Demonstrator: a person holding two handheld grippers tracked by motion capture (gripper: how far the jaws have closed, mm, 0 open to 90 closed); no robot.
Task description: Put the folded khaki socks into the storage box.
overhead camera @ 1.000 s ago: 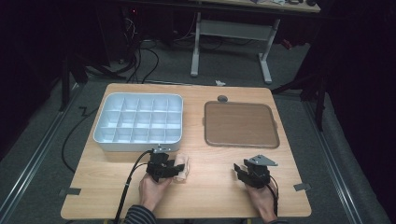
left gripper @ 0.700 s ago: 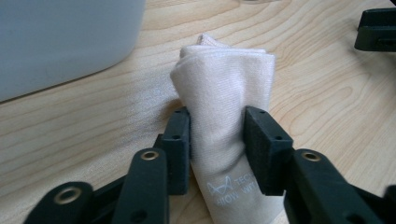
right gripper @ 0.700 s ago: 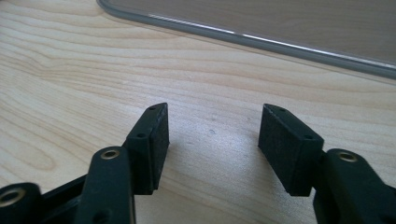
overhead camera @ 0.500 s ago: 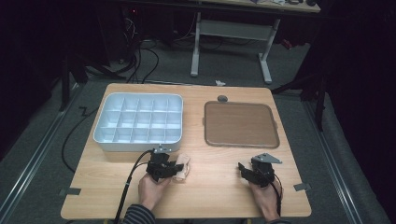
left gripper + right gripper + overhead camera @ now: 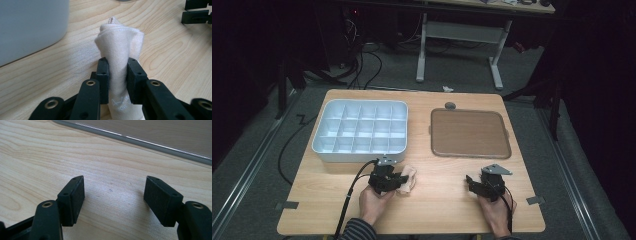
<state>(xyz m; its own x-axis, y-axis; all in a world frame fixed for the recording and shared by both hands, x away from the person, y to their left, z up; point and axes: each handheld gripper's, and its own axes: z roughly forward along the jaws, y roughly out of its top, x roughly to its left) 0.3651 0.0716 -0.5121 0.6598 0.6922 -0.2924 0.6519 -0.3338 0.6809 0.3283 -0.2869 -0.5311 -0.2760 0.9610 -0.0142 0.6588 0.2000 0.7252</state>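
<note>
Left tool (image 5: 117, 75): jaws have just been closing, now pinching a pale cream rolled cloth (image 5: 120, 50) lying on the light wooden counter (image 5: 437, 200), just beside the white compartmented plastic tray (image 5: 360, 131). Right tool (image 5: 113, 200): jaws have just been opening, now wide, nothing between, near the flat brown square tray (image 5: 469, 132).

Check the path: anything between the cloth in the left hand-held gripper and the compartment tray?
Nothing visible. The left hand-held gripper, whose jaws have just been closing, pinches the beige cloth on bare tabletop; the white compartment tray sits just behind it, with only its near wall to clear.
</note>
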